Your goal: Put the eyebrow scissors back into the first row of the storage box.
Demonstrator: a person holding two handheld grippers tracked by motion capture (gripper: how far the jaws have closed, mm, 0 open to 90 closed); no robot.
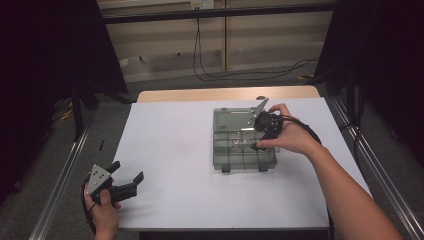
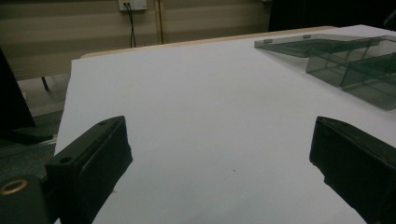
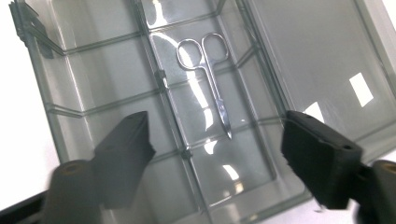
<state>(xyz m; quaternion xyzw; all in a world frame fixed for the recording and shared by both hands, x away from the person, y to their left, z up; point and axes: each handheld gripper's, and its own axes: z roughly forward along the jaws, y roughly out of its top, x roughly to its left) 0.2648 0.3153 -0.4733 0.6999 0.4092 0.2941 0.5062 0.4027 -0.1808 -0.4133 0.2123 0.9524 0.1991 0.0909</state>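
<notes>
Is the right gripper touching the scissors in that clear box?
Apart. In the right gripper view, the right gripper has its jaws spread wide, and the scissors lie flat in the box beyond them, gap plainly visible.

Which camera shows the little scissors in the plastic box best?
The right gripper view: the scissors lie sharp and unobstructed in a middle compartment of the clear organizer box, between the open jaws. The high view gives a faint glint. The left gripper view catches just the box's edge.

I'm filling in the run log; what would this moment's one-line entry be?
right gripper: open over clear box | scissors: lying in box, not gripped | left gripper: open, off to the side
</notes>
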